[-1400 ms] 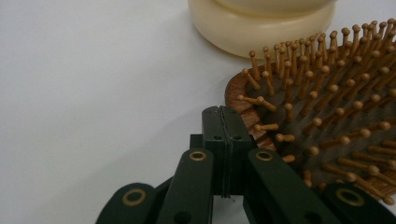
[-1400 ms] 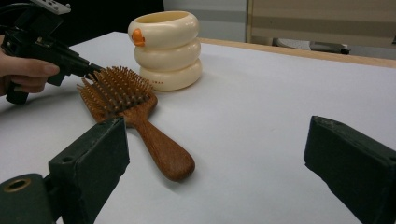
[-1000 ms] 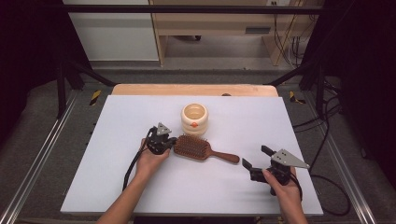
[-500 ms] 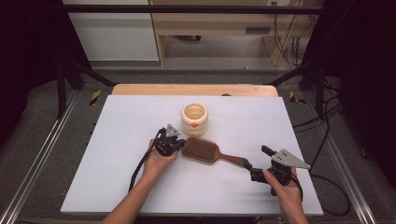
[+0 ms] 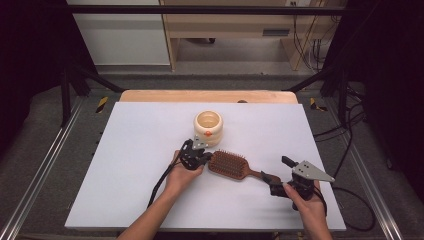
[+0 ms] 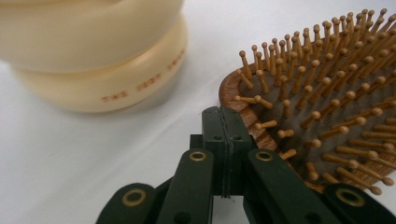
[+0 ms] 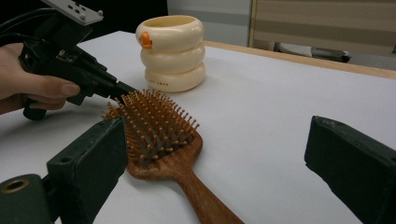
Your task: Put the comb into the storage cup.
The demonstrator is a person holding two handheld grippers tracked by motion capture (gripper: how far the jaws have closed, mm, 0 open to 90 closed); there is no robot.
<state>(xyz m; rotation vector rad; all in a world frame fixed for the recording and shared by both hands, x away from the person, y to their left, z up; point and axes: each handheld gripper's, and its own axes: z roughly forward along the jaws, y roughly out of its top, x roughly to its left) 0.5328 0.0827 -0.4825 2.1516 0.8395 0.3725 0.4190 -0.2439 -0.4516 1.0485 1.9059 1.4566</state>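
Cream ringed cup (image 5: 208, 127) upright on white table (image 5: 130, 165); orange knob on its side.

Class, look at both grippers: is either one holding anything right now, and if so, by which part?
Nothing is held. The left gripper has its jaws shut together, tip against the head end of the hairbrush. The right gripper has its jaws open on either side of the handle.
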